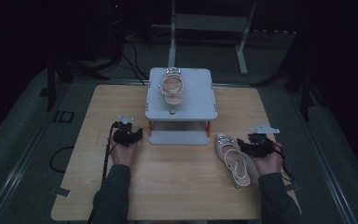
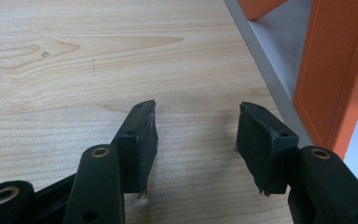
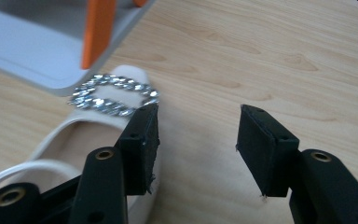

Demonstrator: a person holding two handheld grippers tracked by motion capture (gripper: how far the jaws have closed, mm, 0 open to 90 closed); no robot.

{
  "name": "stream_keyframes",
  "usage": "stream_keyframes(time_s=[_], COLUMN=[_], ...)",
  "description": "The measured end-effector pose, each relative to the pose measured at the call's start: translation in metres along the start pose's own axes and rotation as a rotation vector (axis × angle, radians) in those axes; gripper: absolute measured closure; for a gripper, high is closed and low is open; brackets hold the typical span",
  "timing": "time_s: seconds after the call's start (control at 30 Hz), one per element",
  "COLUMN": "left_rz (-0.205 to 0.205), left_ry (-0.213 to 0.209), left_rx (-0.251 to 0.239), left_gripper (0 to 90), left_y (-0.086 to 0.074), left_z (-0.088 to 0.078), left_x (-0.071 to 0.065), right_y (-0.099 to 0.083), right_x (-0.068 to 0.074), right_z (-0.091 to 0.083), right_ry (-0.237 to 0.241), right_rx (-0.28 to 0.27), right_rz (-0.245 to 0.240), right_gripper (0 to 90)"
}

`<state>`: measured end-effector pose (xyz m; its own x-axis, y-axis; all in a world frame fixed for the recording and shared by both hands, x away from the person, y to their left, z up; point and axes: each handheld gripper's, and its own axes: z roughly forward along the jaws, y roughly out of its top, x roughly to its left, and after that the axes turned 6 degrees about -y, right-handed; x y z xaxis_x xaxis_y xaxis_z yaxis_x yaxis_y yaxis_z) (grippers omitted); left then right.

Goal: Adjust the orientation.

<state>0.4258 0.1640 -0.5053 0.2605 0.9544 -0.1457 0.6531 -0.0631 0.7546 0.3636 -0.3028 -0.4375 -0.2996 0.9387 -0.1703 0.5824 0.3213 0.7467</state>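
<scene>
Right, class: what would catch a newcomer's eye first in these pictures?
Probably the pale strappy sandal with a sparkling rhinestone buckle lying on the light wooden table, beside the open right gripper. Its matching pale sandal sits on top of the grey two-tier stand with orange legs at mid-table.

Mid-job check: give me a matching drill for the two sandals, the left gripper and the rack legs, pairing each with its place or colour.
Things:
1. sandal on the table
2. sandal on the rack
3. left gripper
4. rack legs

Places or colours:
A. orange
B. on the grey top shelf
C. on the wood beside the right gripper, buckle toward the rack
D. over bare wood left of the rack, jaws apart with nothing between them

Pairs: 1-C, 2-B, 3-D, 4-A
</scene>
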Motion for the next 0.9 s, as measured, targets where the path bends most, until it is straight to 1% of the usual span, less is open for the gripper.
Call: stream_keyframes(time_s=[0.1,0.17,0.27,0.47,0.5,0.53,0.63,0.73,0.8,0.9], left_rz=[-0.001,0.000,0.006,0.007,0.008,0.008,0.008,0.010,0.010,0.010], left_ry=[0.000,-0.001,-0.006,-0.007,-0.010,-0.011,-0.011,-0.010,-0.008,-0.007], left_rx=[-0.001,0.000,0.003,0.003,0.004,0.004,0.003,0.004,0.004,0.003], left_gripper=[47.8,47.7,46.4,45.7,45.7,45.1,45.0,45.0,45.0,45.0], left_y=[0.000,0.000,0.000,0.000,0.000,0.000,0.000,0.000,0.000,0.000], left_z=[0.000,0.000,0.000,0.000,0.000,0.000,0.000,0.000,0.000,0.000], left_x=[0.000,0.000,0.000,0.000,0.000,0.000,0.000,0.000,0.000,0.000], right_y=[-0.003,-0.005,-0.007,-0.010,-0.011,-0.013,-0.016,-0.018,-0.018,-0.019], right_x=[0.004,0.006,0.010,0.018,0.020,0.023,0.027,0.029,0.030,0.030], right_z=[-0.010,-0.015,-0.022,-0.032,-0.033,-0.036,-0.039,-0.038,-0.035,-0.030], right_ry=[0.018,0.046,0.050,0.043,0.035,0.028,0.022,0.015,0.000,-0.007], right_rx=[0.004,0.007,0.009,0.008,0.010,0.017,0.028,0.047,0.069,0.092], right_rz=[0.017,0.039,0.042,0.032,0.025,0.025,0.031,0.020,0.014,0.018], right_gripper=[48.0,47.7,46.5,46.2,46.9,48.7,49.8,50.9,51.5,52.7])
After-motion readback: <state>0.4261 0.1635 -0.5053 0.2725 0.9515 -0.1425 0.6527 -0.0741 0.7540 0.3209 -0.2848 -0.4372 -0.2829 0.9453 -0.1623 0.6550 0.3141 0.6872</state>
